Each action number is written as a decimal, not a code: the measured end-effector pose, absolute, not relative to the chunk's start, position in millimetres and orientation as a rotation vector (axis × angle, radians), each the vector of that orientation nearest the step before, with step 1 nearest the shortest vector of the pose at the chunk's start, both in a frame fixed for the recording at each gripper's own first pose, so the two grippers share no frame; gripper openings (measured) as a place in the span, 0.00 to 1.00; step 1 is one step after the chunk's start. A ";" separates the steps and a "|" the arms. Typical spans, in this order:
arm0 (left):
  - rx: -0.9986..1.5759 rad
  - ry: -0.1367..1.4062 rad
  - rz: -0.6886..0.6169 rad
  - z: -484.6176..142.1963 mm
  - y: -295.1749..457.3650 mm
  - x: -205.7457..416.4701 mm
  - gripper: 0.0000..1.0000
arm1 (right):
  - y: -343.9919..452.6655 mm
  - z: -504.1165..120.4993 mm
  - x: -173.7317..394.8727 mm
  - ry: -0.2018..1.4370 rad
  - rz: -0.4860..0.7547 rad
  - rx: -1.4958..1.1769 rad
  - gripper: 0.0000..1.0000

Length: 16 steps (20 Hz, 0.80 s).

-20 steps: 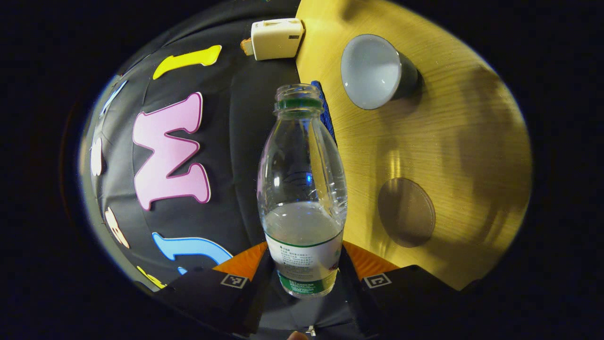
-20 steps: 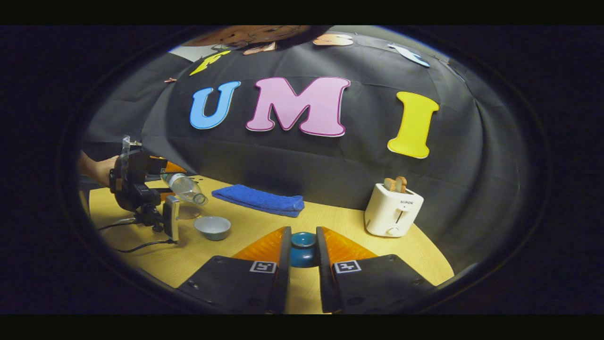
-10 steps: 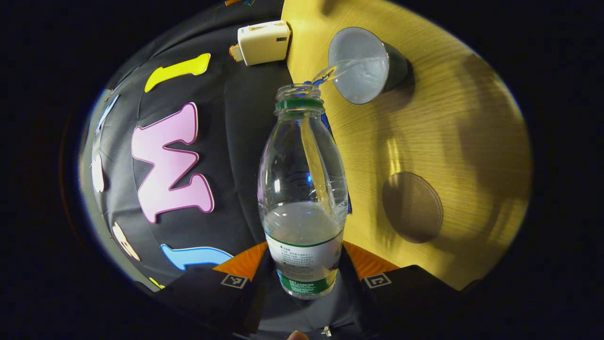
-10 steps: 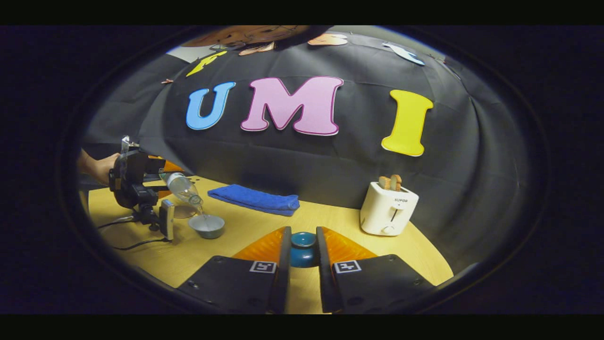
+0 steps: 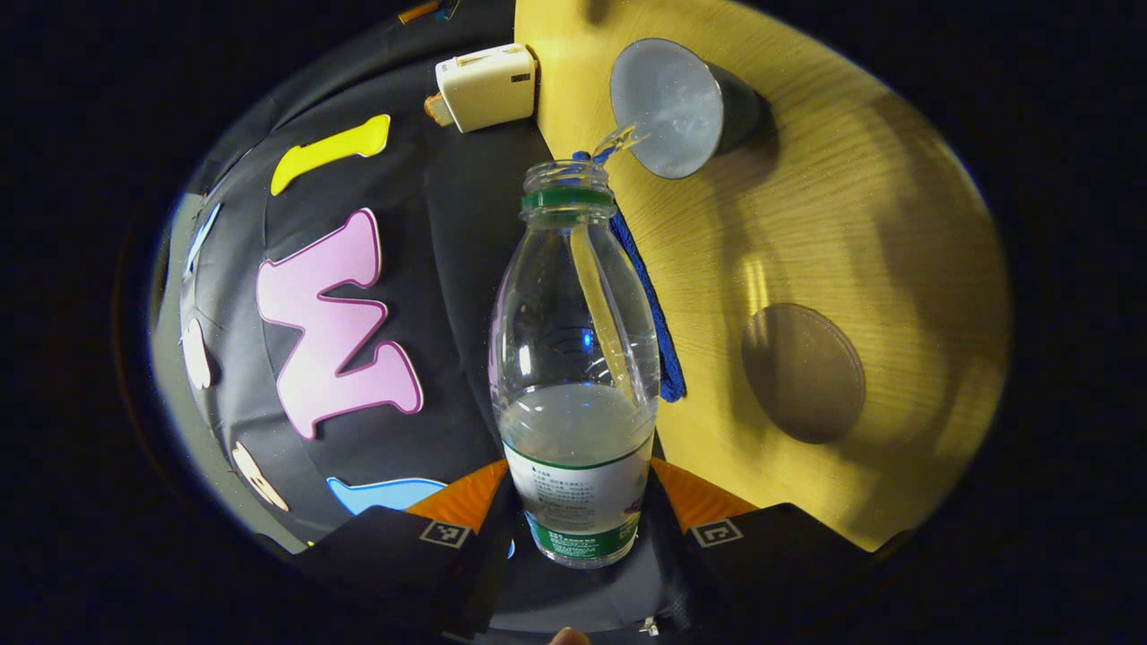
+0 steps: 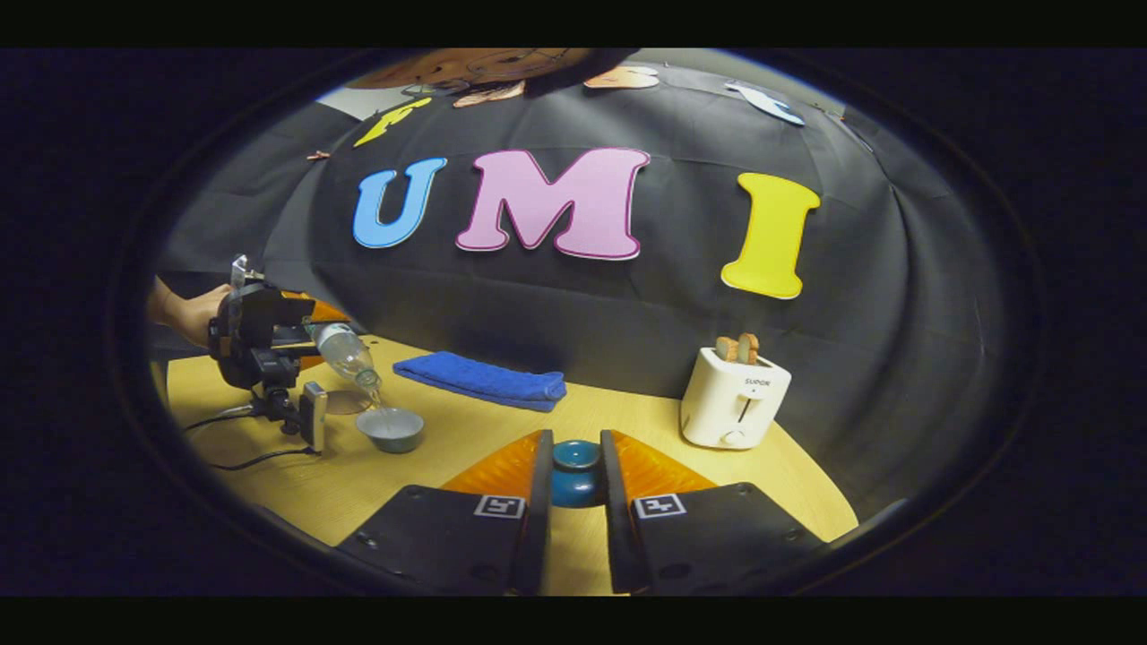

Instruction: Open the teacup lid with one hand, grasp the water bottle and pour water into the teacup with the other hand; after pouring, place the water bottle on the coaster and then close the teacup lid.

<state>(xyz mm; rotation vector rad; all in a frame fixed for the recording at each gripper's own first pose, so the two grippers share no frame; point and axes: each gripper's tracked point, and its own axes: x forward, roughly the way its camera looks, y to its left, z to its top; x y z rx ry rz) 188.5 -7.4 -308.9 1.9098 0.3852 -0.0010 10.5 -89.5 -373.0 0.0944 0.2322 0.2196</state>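
Note:
My left gripper [image 5: 578,502] is shut on the lower body of a clear water bottle [image 5: 573,340], which has a green neck ring and no cap. The bottle is tipped, and a thin stream runs from its mouth into the grey teacup [image 5: 668,107] on the wooden table. In the right gripper view, that bottle [image 6: 348,355] slants down over the teacup [image 6: 391,429] at the far left. A round brown coaster [image 5: 802,372] lies bare near the teacup. My right gripper [image 6: 574,445] is shut on the dark blue teacup lid [image 6: 575,475], held just above the table.
A folded blue towel [image 6: 484,380] lies along the back of the table [image 6: 466,448]. A white toaster [image 6: 735,399] with toast in it stands at the back right. Cables trail on the table at the far left, below the hand [image 6: 184,313] holding the left gripper.
The left gripper tipped the bottle further, and water started to pour into the teacup. The right gripper and the lid have stayed almost still.

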 end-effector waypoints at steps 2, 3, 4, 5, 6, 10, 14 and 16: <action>1.934 0.383 0.002 -306.8 -5.3 190.5 0.74 | -90.5 -372.8 9.8 0.230 0.220 0.090 0.29; 1.944 0.379 0.005 -306.2 -4.8 190.3 0.74 | -90.6 -372.6 9.2 0.228 0.222 0.088 0.29; 1.950 0.374 0.007 -304.0 -5.0 190.2 0.74 | -91.2 -372.8 9.4 0.227 0.221 0.086 0.29; 1.957 0.366 0.010 -302.8 -5.1 191.2 0.74 | -91.6 -372.1 9.2 0.225 0.223 0.085 0.34; 1.964 0.360 0.016 -299.9 -5.9 191.8 0.74 | -91.8 -372.4 9.3 0.225 0.223 0.084 0.29; 2.014 0.339 0.027 -294.5 -7.6 194.7 0.74 | -90.5 -370.1 7.1 0.217 0.240 0.091 0.34; 2.057 0.296 0.032 -284.4 -14.3 198.7 0.74 | -93.4 -370.9 5.9 0.211 0.244 0.096 0.34; 2.078 0.282 0.032 -279.8 -15.6 202.9 0.74 | -95.0 -371.9 4.7 0.209 0.244 0.102 0.34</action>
